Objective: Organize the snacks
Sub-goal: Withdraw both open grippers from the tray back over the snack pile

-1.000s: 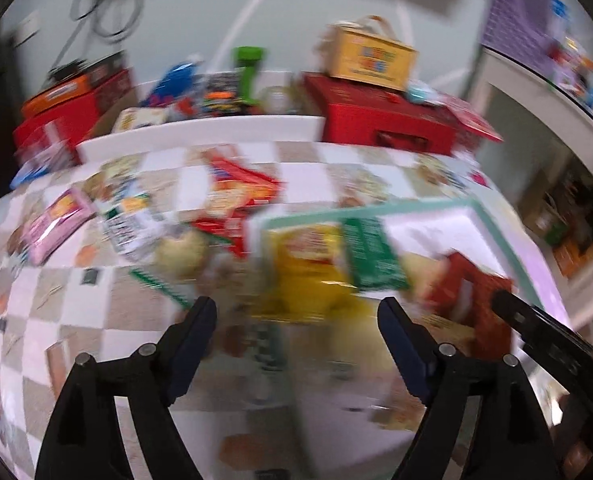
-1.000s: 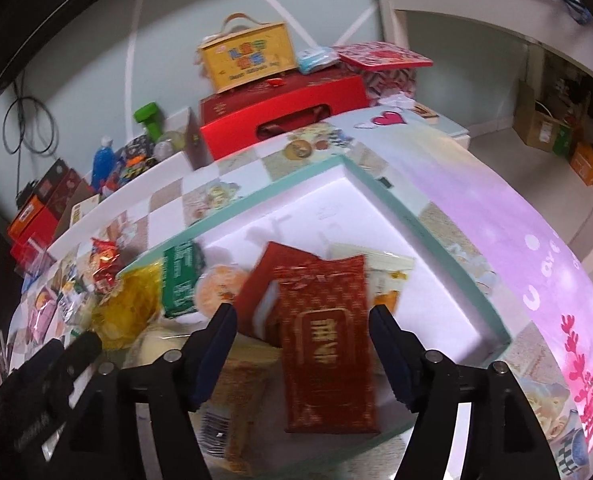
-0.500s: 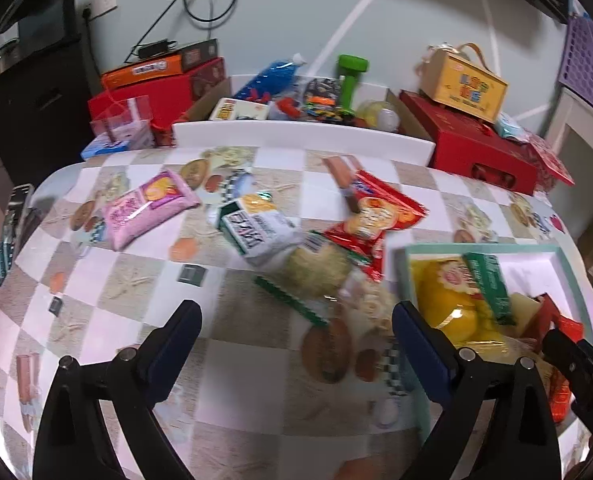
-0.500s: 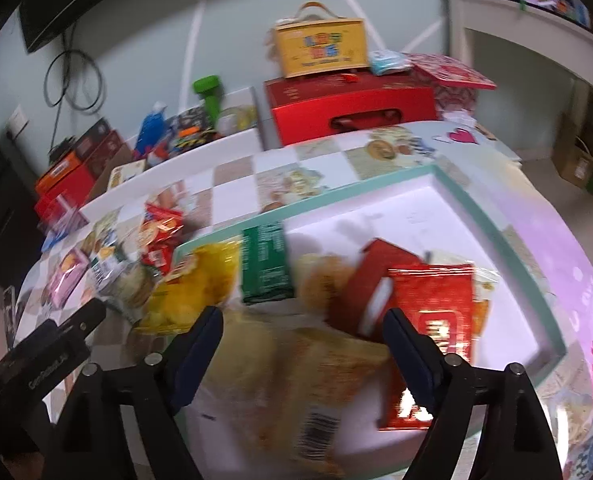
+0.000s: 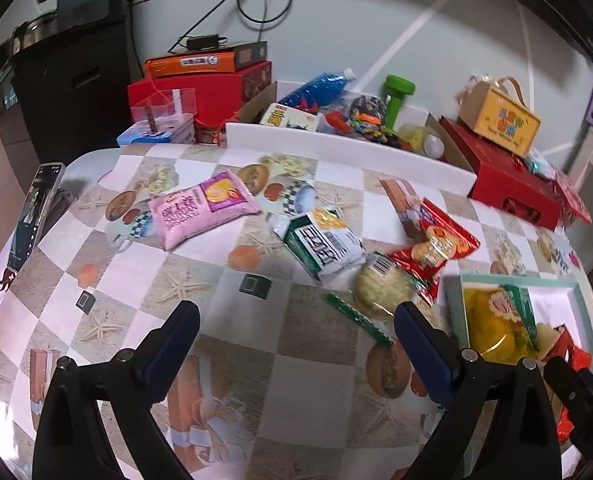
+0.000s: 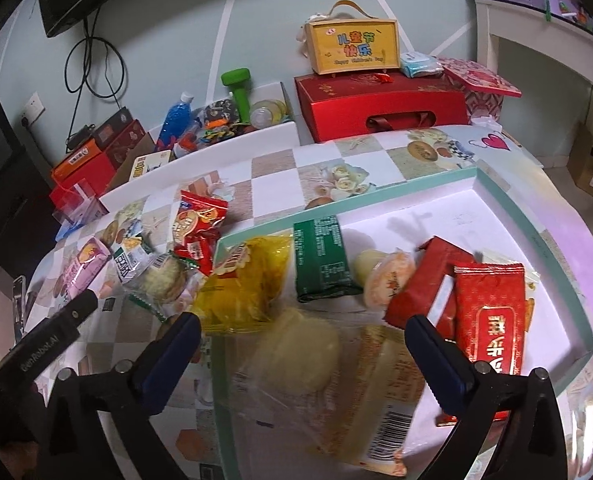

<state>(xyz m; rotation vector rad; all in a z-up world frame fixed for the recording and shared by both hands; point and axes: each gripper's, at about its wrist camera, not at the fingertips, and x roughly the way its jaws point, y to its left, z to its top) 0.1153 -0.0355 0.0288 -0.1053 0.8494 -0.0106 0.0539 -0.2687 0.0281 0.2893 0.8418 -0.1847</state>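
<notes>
A teal-rimmed white tray (image 6: 496, 196) holds a yellow bag (image 6: 244, 284), a green packet (image 6: 320, 260), red packets (image 6: 488, 320), a round orange snack (image 6: 388, 280) and clear-wrapped buns (image 6: 328, 364). My right gripper (image 6: 302, 344) is open and empty above the tray's near end. My left gripper (image 5: 294, 340) is open and empty over the checked table. Ahead of it lie a pink bag (image 5: 200, 208), a green-white packet (image 5: 320, 246), a round cracker pack (image 5: 382, 290), a red bag (image 5: 436, 244) and a green stick (image 5: 358, 320). The tray (image 5: 512, 280) is at its right.
A white ledge (image 5: 348, 150) borders the table's far side, with bottles, a green dumbbell (image 5: 396, 98) and boxes behind it. Red gift boxes (image 6: 380, 104) and a yellow case (image 6: 354, 46) stand at the back. A phone (image 5: 36, 212) lies at the left edge.
My left gripper has swung left, away from the tray, toward the loose snacks. My right gripper has shifted left over the tray's near end. Both stay open.
</notes>
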